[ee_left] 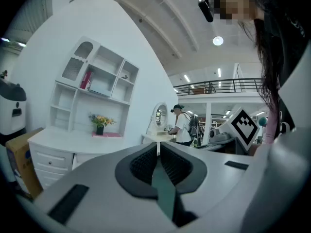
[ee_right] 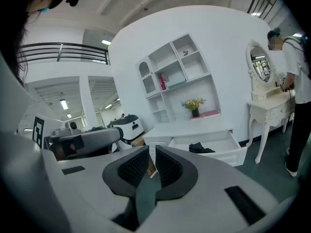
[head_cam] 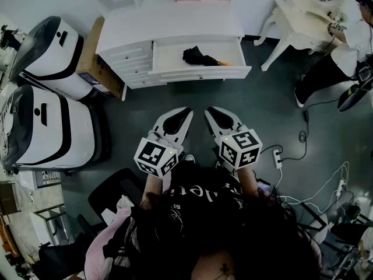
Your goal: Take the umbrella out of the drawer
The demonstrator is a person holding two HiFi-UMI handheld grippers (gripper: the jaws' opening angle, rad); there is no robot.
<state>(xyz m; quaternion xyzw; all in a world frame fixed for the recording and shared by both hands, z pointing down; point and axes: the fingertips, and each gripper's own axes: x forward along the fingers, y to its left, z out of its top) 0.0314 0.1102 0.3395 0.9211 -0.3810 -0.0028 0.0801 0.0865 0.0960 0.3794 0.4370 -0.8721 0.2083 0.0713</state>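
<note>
Head view dim, corners dark; ceiling lamp [ee_left: 217, 41] glares (fisheye bends edges).

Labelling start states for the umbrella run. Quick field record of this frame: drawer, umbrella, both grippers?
drawer: open, pulled out of the white dresser
umbrella: black, orange handle, lying in the drawer, untouched
left gripper: shut, empty, well short of the drawer
right gripper: shut, empty, beside the left gripper
task: pick-up not yet begun

The open white drawer [head_cam: 201, 73] holds a folded black umbrella [head_cam: 197, 56].
</note>
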